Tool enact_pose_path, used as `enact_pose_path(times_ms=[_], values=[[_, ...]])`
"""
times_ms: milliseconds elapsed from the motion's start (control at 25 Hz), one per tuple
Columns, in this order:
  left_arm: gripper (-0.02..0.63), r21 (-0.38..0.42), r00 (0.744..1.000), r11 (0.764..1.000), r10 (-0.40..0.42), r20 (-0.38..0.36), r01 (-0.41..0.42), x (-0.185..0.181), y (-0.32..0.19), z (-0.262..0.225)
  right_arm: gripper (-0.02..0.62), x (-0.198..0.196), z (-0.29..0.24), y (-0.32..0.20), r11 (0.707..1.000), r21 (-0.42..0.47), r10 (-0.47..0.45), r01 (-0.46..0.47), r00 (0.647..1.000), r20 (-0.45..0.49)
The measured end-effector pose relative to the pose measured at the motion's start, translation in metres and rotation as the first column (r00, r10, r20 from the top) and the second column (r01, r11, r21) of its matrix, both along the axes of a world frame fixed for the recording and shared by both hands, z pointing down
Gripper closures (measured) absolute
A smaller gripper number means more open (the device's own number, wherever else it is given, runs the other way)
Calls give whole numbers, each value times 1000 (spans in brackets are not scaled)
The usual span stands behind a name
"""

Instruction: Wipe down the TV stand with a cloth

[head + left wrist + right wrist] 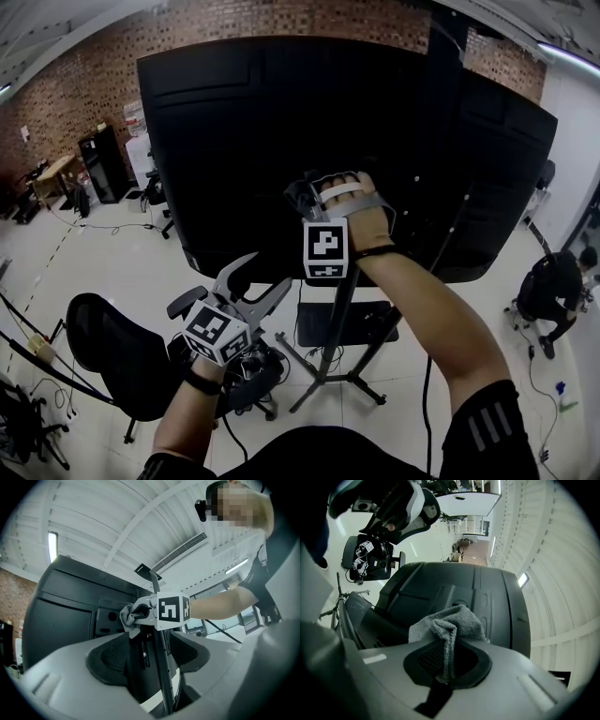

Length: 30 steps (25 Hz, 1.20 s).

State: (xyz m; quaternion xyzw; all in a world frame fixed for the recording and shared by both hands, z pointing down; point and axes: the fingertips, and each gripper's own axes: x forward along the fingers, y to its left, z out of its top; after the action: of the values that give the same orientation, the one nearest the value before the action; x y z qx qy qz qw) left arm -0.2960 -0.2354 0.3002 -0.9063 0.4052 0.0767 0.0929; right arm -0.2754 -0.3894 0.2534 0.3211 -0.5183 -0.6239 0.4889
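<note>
Even light from ceiling strips (51,547) fills all three views; fisheye edges bend and darken, near parts blur.

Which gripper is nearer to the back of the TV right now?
Right. The right gripper holds the cloth up at the back of the TV. The left gripper hangs open below its lower edge, beside the stand pole.
</note>
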Motion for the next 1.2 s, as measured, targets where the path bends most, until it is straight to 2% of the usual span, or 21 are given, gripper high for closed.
enact_pose_path(times_ms=[160, 320, 600, 1040, 1200], values=[[310, -1, 1000, 1000, -1, 3, 1, 0, 0, 2, 578, -3, 0, 4, 999, -20, -34, 35, 998, 51], [310, -2, 1000, 1000, 4, 5, -4, 3, -1, 2, 578, -9, -2, 11, 997, 7, -78, 77, 996, 51], [310, 2, 1000, 1000, -10, 8, 10, 2, 4, -3, 578, -45, -1, 23, 986, 12, -169, 169, 984, 59], [311, -8, 994, 994, -109, 13, 109, -45, 11, 1, 578, -99, 9, 25, 971, -9, -238, 239, 969, 64], [311, -10, 991, 991, -130, 12, 130, -50, 14, 0, 578, -109, 10, 24, 968, -25, -249, 251, 966, 76]])
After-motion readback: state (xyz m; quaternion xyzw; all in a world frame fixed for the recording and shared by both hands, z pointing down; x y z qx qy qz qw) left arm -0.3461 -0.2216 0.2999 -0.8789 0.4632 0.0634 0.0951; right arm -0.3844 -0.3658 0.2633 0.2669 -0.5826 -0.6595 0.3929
